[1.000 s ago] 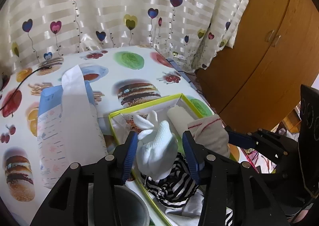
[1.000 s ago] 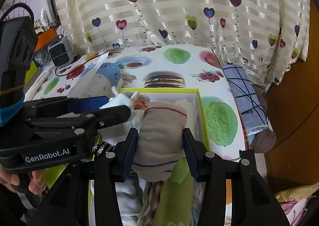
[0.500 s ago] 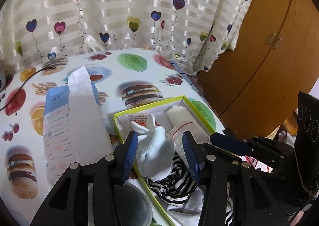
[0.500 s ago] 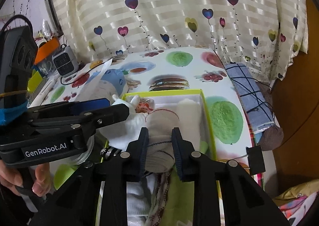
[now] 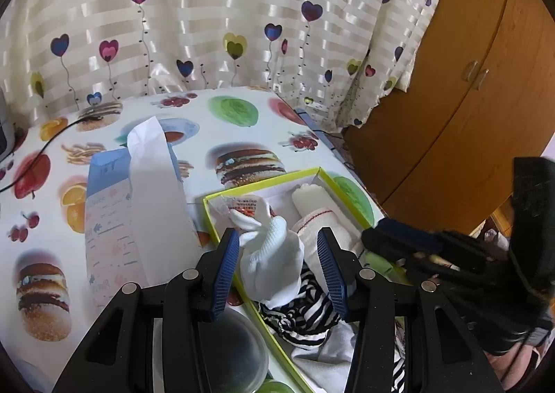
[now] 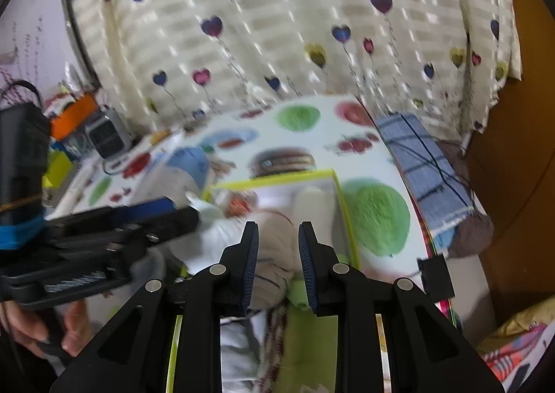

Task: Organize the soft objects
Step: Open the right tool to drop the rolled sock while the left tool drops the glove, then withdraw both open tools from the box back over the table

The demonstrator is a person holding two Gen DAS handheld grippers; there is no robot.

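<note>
A yellow-green rimmed box (image 5: 263, 185) on the food-print tablecloth holds socks and cloths. My left gripper (image 5: 279, 254) is over its near left part, jaws wide. A white sock (image 5: 274, 264) lies between them, touching the left pad, with a gap at the right pad. A beige sock with a red stripe (image 5: 312, 223) lies beside it, next to a white roll (image 5: 308, 195). In the blurred right wrist view my right gripper (image 6: 278, 230) is shut on the beige sock (image 6: 277, 254), pads pressing both sides. The right gripper (image 5: 416, 247) reaches in from the right.
A blue tissue pack (image 5: 114, 219) with a tissue pulled up stands left of the box. A striped cloth (image 5: 305, 306) and a clear round lid (image 5: 236, 351) lie near me. A wooden cabinet (image 5: 468, 115) is at the right; a checked cloth (image 6: 426, 164) hangs off the table edge.
The right jaws have narrowed from wide around the beige sock to a tight pinch on it, and the right view has tilted. The left gripper has hardly moved.
</note>
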